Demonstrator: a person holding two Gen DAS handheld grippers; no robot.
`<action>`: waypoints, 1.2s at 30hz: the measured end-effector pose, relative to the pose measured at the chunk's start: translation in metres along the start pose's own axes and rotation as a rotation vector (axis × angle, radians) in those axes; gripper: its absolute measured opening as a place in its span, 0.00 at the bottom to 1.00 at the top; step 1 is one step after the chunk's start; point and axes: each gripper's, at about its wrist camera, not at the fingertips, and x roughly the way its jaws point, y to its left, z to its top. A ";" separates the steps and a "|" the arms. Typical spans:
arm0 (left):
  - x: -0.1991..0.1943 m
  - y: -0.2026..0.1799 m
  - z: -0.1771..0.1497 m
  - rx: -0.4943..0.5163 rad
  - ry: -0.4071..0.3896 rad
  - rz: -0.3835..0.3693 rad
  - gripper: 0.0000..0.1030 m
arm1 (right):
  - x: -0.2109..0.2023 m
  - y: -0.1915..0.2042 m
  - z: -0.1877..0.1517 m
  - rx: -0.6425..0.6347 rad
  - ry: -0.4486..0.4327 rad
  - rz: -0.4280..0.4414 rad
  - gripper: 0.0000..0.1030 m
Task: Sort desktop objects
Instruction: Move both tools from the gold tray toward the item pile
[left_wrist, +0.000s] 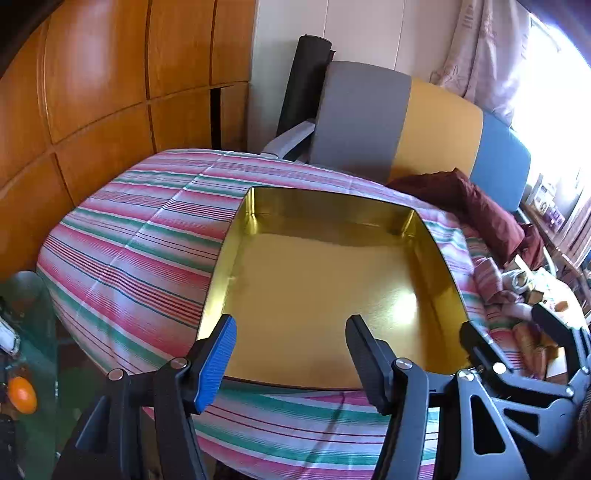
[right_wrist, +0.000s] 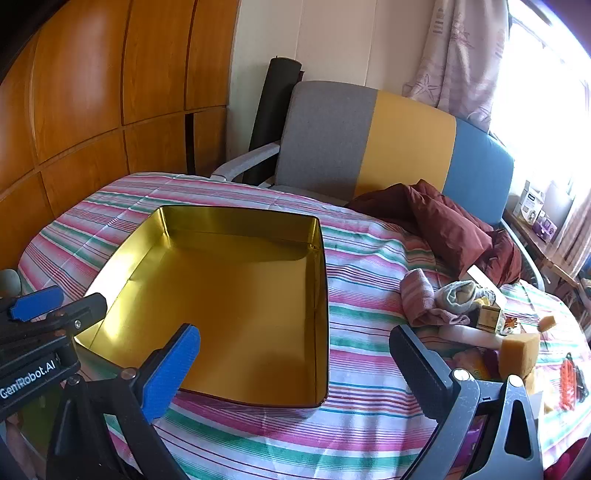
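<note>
Gold-lined tin box (right_wrist: 236, 306) sitting empty on striped-cloth surface (right_wrist: 369, 373), both tongs, left (left_wrist: 291, 360) & right (right_wrist: 295, 369), spread wide w/ nothing held, so prob. sorting's start: next, swing right toward sponge block (right_wrist: 519, 350) & clutter, grab, drop in box.

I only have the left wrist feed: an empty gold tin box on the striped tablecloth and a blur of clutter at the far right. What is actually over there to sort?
Observer: In the right wrist view, a yellow sponge wedge lies on the striped tablecloth, right of the gold tin box.
Operator: Anything soft?
Observer: A rolled pink striped cloth with a grey sock against it, behind the sponge.
Operator: Is the right gripper holding anything?
Observer: No. The right gripper is open and empty, as is the left gripper.
</note>
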 end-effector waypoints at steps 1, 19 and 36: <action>0.000 0.000 0.000 0.001 -0.002 0.002 0.61 | 0.000 0.000 0.000 0.000 0.001 -0.003 1.00; 0.008 -0.005 -0.003 0.056 0.010 -0.015 0.72 | -0.001 -0.029 0.003 -0.009 0.018 0.027 1.00; 0.015 -0.047 0.007 0.079 0.079 -0.230 0.71 | -0.021 -0.160 0.007 0.257 0.123 0.071 1.00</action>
